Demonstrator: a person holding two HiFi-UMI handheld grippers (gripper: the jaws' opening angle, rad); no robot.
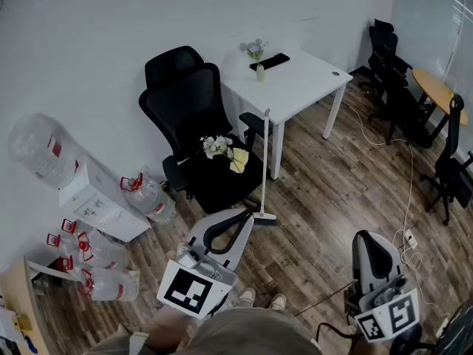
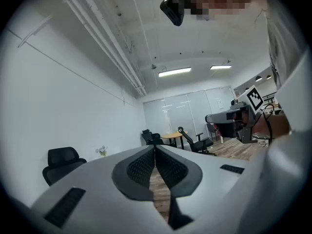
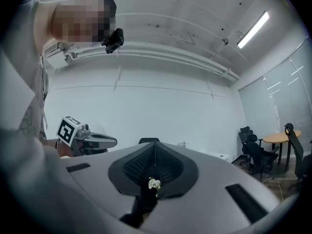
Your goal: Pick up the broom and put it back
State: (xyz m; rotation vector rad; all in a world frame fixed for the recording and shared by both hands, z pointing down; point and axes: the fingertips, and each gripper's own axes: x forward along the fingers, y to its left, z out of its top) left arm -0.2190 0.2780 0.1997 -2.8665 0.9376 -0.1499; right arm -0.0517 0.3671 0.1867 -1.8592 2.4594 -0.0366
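The broom (image 1: 264, 167) has a thin white handle. It stands upright on the wood floor, with its head (image 1: 266, 216) between the black office chair (image 1: 194, 117) and the white table (image 1: 299, 80). My left gripper (image 1: 247, 215) is shut with nothing in it, its tips just left of the broom head. In the left gripper view the left gripper (image 2: 155, 148) points level across the room. My right gripper (image 1: 368, 237) is low at the right, far from the broom. Its jaws meet at the tip, holding nothing, in the right gripper view (image 3: 155, 144).
White flowers and a yellow cloth (image 1: 225, 152) lie on the chair seat. A vase (image 1: 258, 53) stands on the table. Water bottles (image 1: 148, 197) and a white cabinet (image 1: 96, 202) line the left wall. Black chairs (image 1: 392, 72) and a floor cable (image 1: 409, 198) are at the right.
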